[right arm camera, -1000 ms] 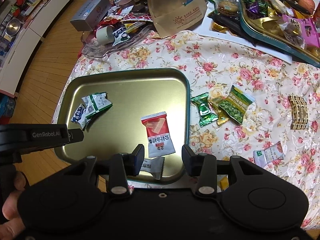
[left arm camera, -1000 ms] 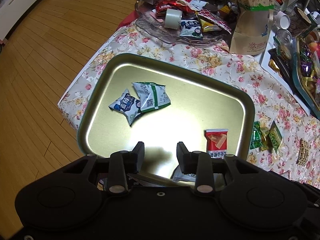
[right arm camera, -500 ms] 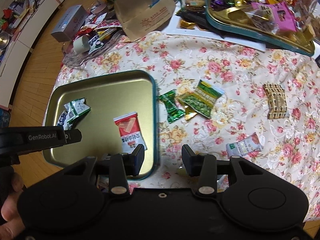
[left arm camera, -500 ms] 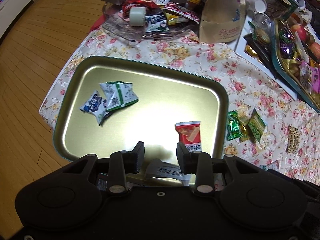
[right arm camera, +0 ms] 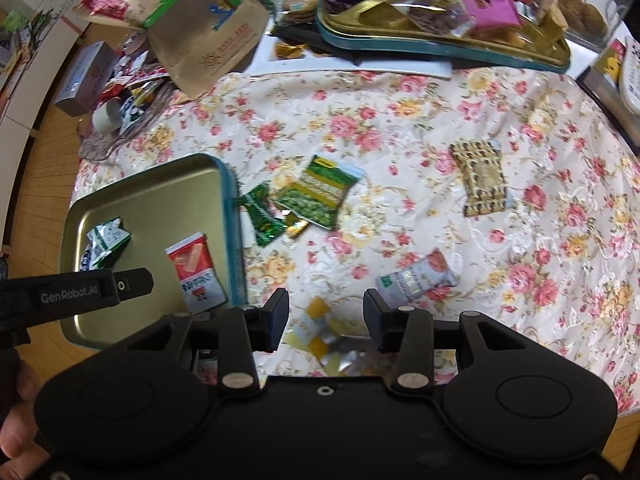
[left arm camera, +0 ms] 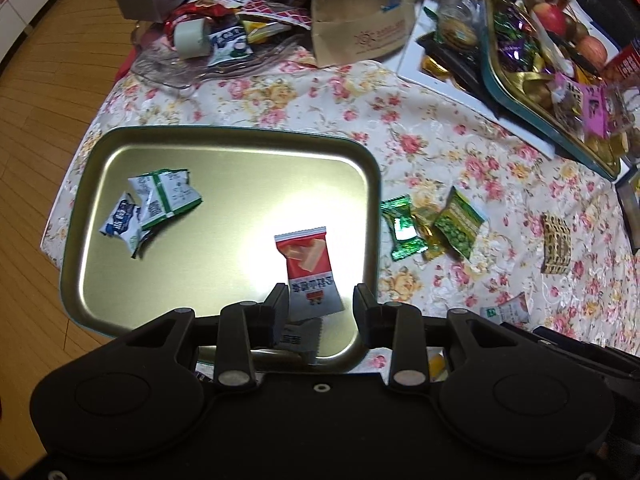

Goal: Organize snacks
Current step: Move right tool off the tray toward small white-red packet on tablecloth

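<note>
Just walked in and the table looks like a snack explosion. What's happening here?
A person is sorting snacks with a handheld gripper in each hand. The gold tray holds a red packet, a green-white packet, a blue one and a silver one near its front edge. The left gripper hangs open above the tray, holding nothing. The right gripper is open over a yellow-silver packet on the floral cloth, where several more packets lie loose.

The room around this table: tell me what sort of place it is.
Probably a home living or dining room. A floral tablecloth covers the table, which stands on a wooden plank floor, and everyday clutter crowds it: a paper bag, apples, loose snack packets beside a metal tray.
</note>
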Available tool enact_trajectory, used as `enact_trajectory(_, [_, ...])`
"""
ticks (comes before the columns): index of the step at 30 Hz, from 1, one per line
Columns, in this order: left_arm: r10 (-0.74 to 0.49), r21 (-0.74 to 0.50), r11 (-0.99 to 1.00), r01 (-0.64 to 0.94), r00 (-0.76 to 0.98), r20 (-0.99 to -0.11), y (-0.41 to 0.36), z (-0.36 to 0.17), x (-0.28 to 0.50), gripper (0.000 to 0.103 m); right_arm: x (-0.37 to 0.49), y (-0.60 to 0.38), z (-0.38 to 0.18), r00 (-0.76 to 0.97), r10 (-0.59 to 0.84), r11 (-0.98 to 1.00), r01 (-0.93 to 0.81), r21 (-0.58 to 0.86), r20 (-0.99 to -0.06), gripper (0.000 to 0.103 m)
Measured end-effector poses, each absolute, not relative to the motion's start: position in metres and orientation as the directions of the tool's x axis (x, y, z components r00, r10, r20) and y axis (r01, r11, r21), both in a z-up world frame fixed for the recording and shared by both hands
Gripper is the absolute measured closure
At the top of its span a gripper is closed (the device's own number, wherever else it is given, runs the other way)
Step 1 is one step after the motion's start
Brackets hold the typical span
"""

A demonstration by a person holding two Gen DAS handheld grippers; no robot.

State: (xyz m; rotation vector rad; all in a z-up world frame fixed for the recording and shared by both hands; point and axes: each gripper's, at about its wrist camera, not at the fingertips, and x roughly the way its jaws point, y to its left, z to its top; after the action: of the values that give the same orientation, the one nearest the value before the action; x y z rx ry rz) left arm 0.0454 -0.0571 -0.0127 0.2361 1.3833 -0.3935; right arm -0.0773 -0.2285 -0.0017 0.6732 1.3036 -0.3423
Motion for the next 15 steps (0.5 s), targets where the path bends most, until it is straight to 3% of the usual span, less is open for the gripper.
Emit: enact_trajectory(15, [-0.147,-0.079,0.857,0.509,0.095,-0.984,-0.109,-0.02,0.015,0.059,-0.117,-0.277,-0.039,0.233,0.132,0.563,0.782,0.266,-0.964,0.059])
